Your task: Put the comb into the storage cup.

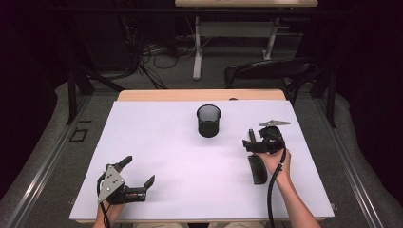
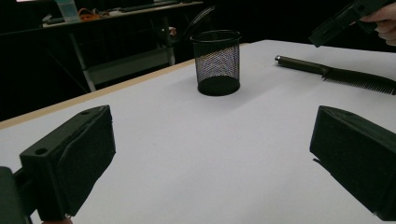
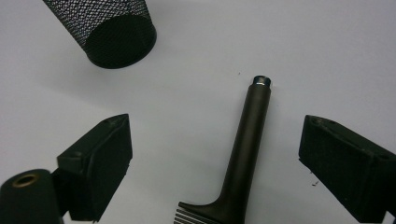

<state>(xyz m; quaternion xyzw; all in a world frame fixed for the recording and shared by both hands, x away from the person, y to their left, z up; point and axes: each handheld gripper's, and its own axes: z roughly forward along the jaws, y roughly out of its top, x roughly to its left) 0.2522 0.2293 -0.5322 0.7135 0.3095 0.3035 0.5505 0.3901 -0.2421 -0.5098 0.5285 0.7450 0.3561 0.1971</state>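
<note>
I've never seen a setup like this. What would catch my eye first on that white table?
Probably the black mesh cup, standing upright near the far middle of the white table. Next, the black comb lying flat at the right, its handle pointing away from the person, with the right gripper poised over the handle, jaws apart on either side and not touching it. The left gripper rests open at the near left.

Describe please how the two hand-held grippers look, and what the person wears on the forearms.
Both are black tools with two blocky jaws. The left gripper bears a grey three-cornered plate with small holes on top; the right gripper has a like plate. A black cable trails from each toward the person. In the right gripper view the pads look matte, with a brass-coloured ring at the lower left. The forearms show no sleeves.
</note>
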